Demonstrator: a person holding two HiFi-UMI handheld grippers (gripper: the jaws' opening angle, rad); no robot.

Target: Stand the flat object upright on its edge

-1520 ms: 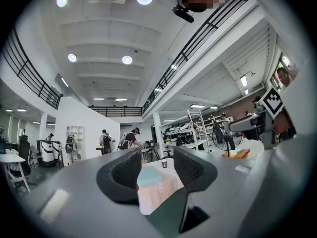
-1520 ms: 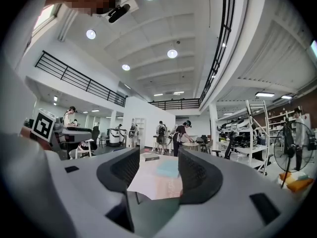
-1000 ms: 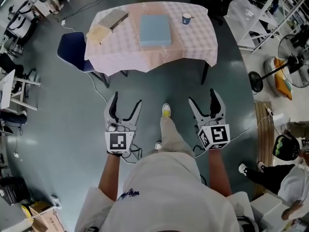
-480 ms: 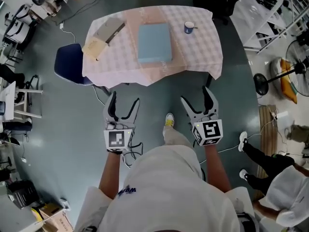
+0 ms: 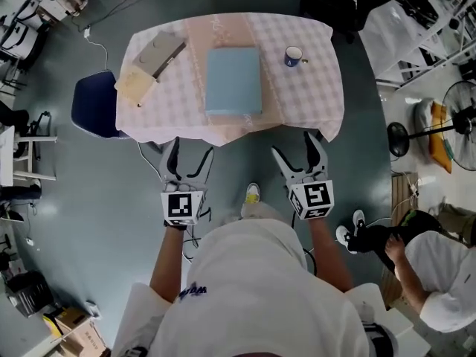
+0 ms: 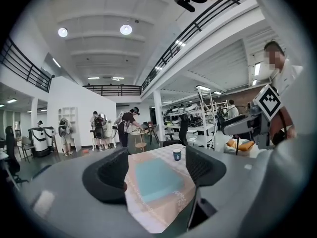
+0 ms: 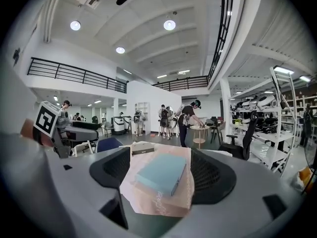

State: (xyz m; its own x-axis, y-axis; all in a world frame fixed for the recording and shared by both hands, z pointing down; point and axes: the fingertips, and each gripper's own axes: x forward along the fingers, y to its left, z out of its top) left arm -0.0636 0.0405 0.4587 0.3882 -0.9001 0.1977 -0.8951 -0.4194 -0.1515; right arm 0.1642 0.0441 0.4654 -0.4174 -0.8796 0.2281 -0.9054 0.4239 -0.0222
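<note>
A flat light-blue box lies flat in the middle of a table with a pink checked cloth. It shows between the jaws in the left gripper view and the right gripper view. My left gripper hangs open just short of the table's near edge, left of centre. Over to the right, my right gripper is open too, at the same edge. Neither touches anything.
A blue mug stands at the table's right rear. A grey box and a tan flat item lie at its left. A dark blue chair sits left of the table. Another person crouches at the right.
I have walked closer to the table. Both grippers moved forward, from over the floor to the table's near edge. The person at the right has shifted.
</note>
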